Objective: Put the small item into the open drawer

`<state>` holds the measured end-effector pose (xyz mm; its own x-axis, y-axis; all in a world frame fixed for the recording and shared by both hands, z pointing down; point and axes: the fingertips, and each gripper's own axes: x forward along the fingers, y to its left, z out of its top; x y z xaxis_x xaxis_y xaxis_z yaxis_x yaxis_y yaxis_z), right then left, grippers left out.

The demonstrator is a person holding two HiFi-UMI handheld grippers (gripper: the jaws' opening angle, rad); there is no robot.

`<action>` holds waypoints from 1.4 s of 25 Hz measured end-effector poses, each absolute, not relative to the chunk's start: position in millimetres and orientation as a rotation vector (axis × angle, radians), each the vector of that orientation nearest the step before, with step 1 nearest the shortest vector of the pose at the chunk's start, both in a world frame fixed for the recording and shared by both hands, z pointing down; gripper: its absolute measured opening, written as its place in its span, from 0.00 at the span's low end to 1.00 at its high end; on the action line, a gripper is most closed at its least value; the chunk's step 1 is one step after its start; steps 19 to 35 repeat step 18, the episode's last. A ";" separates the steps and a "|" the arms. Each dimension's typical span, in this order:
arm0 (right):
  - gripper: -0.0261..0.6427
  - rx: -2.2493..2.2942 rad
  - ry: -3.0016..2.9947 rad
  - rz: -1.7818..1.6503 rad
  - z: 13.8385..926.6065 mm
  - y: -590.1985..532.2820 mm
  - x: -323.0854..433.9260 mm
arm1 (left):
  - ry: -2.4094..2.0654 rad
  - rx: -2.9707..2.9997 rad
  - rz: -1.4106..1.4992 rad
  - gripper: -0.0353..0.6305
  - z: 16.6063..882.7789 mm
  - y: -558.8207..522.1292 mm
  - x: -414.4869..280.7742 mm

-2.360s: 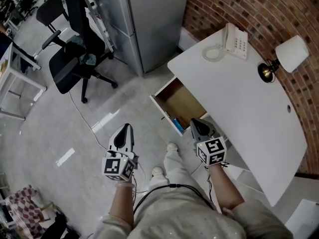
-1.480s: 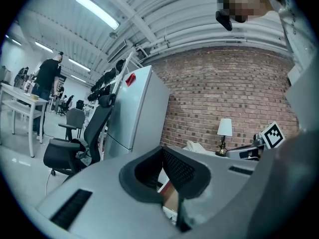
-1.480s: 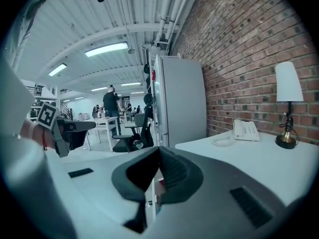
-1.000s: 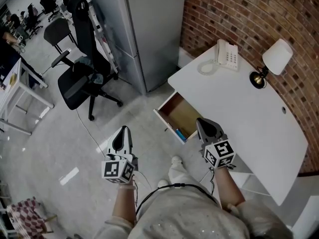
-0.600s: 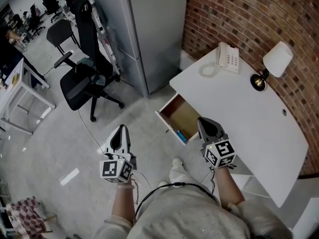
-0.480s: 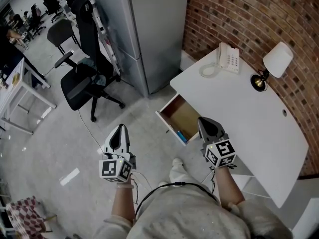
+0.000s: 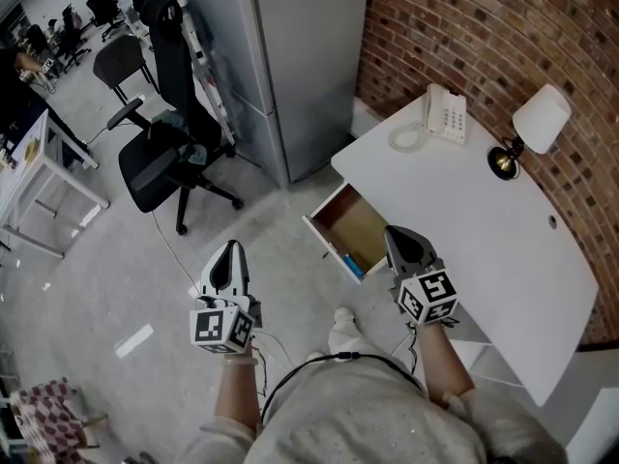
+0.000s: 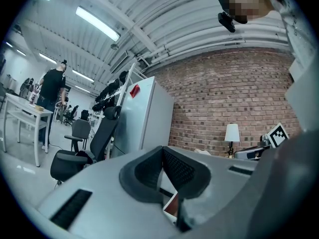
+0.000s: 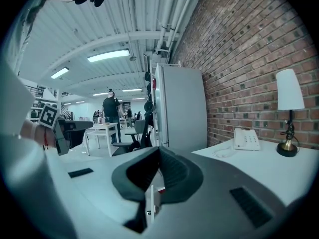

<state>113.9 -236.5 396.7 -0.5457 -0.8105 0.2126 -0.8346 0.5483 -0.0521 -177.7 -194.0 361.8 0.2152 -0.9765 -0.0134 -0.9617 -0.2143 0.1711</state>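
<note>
The wooden drawer (image 7: 336,204) stands pulled out from the white desk (image 7: 484,211). A small blue item (image 7: 351,263) lies inside it by the front panel. My right gripper (image 7: 392,232) hovers just right of the drawer's front corner, shut, with nothing between its fingers. My left gripper (image 7: 230,247) hangs over the floor well left of the drawer, also shut and empty. In the left gripper view, the gripper (image 8: 162,150) points toward the desk, and a bit of the drawer (image 8: 172,206) shows below its pads. The right gripper (image 9: 158,150) points along the desk's edge in its own view.
A white telephone (image 7: 446,113) and a desk lamp (image 7: 539,121) stand on the desk by the brick wall (image 7: 484,27). A grey cabinet (image 7: 290,56) rises behind the drawer. A black office chair (image 7: 160,153) stands at the left. The person's feet (image 7: 338,325) are below the drawer.
My left gripper has drifted slightly to the left. The right gripper has barely moved, and both have stayed shut.
</note>
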 end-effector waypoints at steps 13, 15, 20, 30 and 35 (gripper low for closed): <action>0.05 1.381 -2.614 0.233 401.0 -240.9 110.7 | -1.890 2.330 -0.179 0.06 365.5 -197.2 -180.8; 0.05 1.377 -2.612 0.233 402.6 -242.0 109.9 | -1.891 2.328 -0.179 0.06 366.9 -198.6 -181.5; 0.05 1.373 -2.610 0.235 404.5 -244.2 108.5 | -1.890 2.326 -0.178 0.06 368.3 -201.5 -182.6; 0.05 1.373 -2.610 0.235 404.5 -244.2 108.5 | -1.890 2.326 -0.178 0.06 368.3 -201.5 -182.6; 0.05 1.373 -2.610 0.235 404.5 -244.2 108.5 | -1.890 2.326 -0.178 0.06 368.3 -201.5 -182.6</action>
